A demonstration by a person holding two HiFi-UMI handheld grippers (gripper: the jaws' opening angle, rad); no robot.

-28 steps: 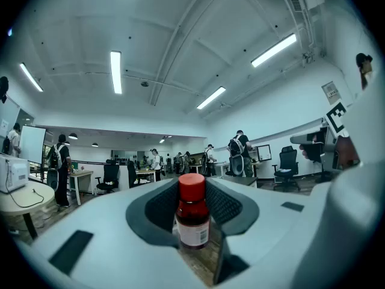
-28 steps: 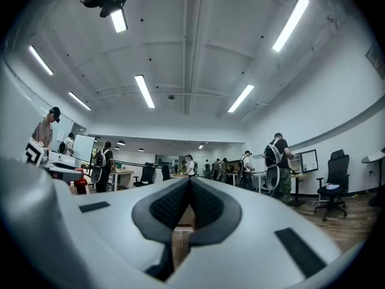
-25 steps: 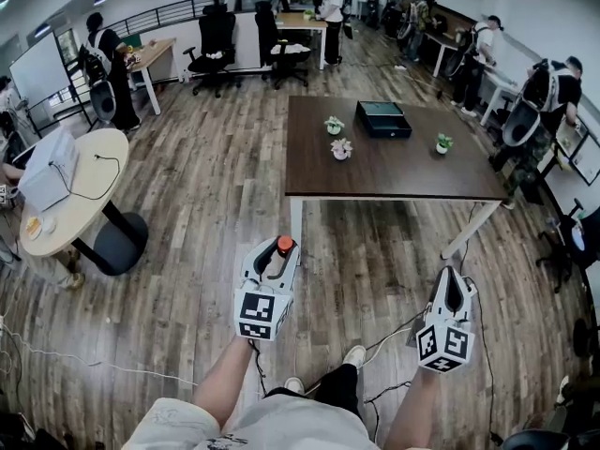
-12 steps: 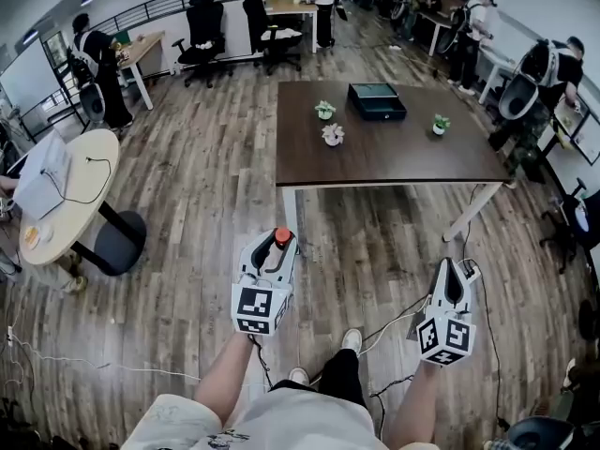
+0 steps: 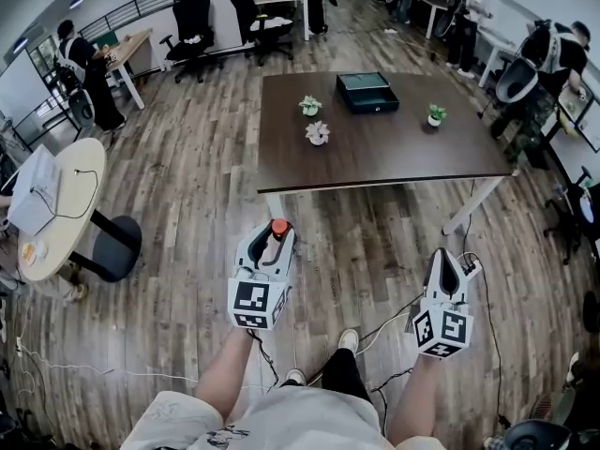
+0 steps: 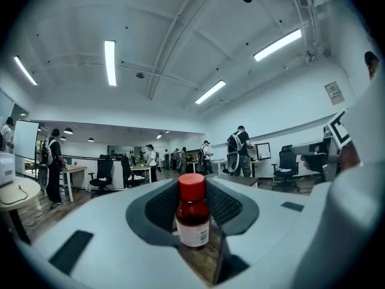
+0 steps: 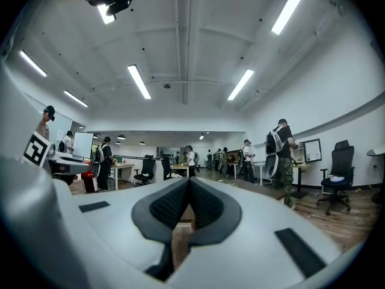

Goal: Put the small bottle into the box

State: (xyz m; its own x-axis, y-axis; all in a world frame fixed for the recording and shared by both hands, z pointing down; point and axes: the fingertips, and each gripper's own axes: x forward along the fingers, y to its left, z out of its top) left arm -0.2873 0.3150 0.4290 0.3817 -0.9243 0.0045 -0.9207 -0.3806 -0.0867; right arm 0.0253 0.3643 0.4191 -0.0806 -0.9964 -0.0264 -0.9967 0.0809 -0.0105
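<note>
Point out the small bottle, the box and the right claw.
small bottle (image 6: 193,215), left gripper view, brown body.
box (image 5: 372,106), head view, front wall.
right claw (image 7: 189,182), right gripper view, between its fingertips.

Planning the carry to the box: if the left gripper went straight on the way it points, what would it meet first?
Likely the near edge of the dark table, the small bottle in the left gripper touching first; depth is unclear.

You're wearing a pale shirt with a dark print and white shoes. Your left gripper and right gripper are showing white shells, dark ribbed pads, and each is carrying 1 cube of black-and-white square markers, with a thin black cable trailing.
</note>
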